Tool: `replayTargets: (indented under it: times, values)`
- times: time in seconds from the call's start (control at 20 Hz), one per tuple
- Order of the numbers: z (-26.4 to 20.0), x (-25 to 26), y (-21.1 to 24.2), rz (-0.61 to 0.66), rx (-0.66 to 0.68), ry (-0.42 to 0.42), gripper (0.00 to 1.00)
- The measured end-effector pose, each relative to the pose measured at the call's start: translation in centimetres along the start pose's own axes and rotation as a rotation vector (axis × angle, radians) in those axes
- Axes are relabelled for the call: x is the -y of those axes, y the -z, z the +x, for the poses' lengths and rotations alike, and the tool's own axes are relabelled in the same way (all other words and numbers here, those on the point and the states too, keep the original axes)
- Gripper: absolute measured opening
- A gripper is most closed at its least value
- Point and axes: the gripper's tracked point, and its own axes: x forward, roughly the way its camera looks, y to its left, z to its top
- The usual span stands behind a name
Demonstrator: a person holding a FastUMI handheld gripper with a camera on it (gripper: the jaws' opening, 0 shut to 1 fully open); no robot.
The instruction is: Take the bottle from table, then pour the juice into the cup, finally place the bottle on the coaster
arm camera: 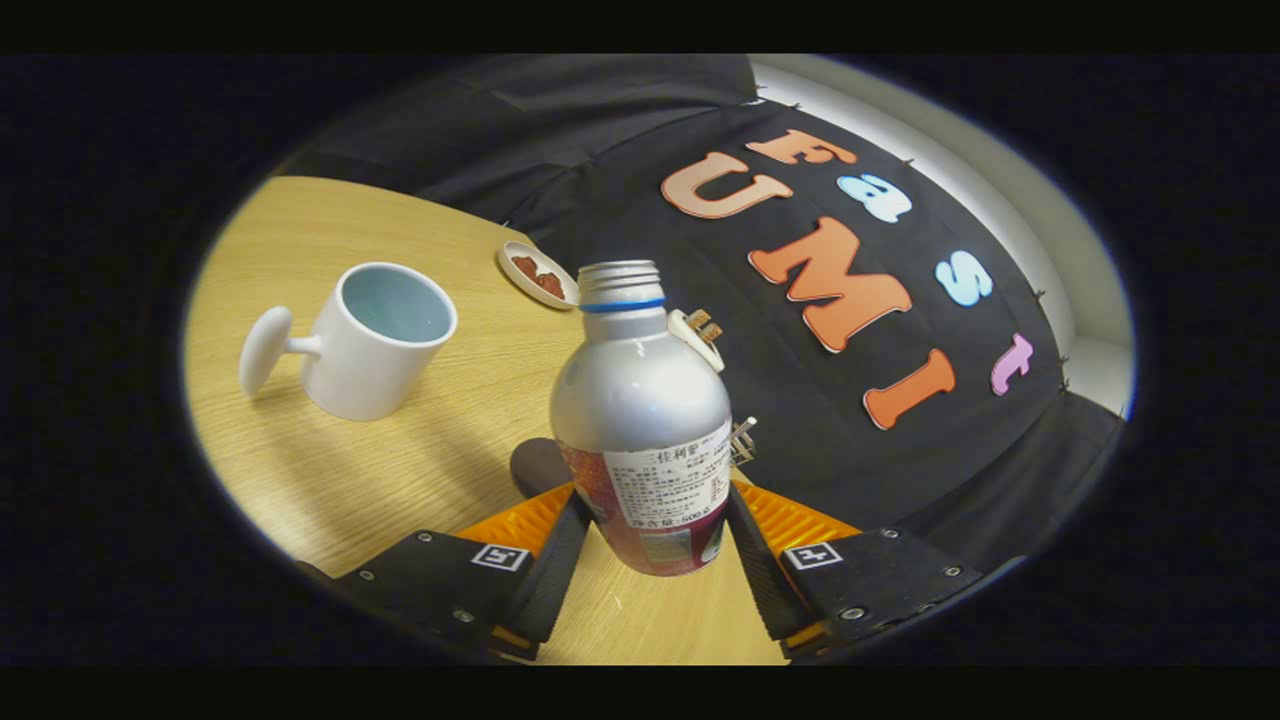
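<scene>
Your gripper (650, 520) has its jaws clamped on the lower body of the bottle (640, 420), one finger pressing each side of the labelled band. The bottle is uncapped, its threaded neck open, and it leans a little toward eleven o'clock along with the whole view. Its base seems to hang clear of the table (400, 470), with a dark shadow just beside it at about nine o'clock. The cup (375, 335), white with a round knob handle, stands on the table at ten o'clock from the bottle, well apart from it, and looks empty inside. Beyond the bottle's neck, at eleven o'clock, you have a small round coaster (538, 274) near the table's far edge.
</scene>
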Motion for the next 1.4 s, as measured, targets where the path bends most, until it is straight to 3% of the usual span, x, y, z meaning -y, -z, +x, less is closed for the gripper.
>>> replayTargets:
  times: [0.85, 1.4]
  values:
    - [1.2, 1.3, -3.3, -0.468, 0.067, 0.158, 0.77]
    - [1.7, 2.1, -4.7, -0.616, 0.088, 0.205, 0.77]
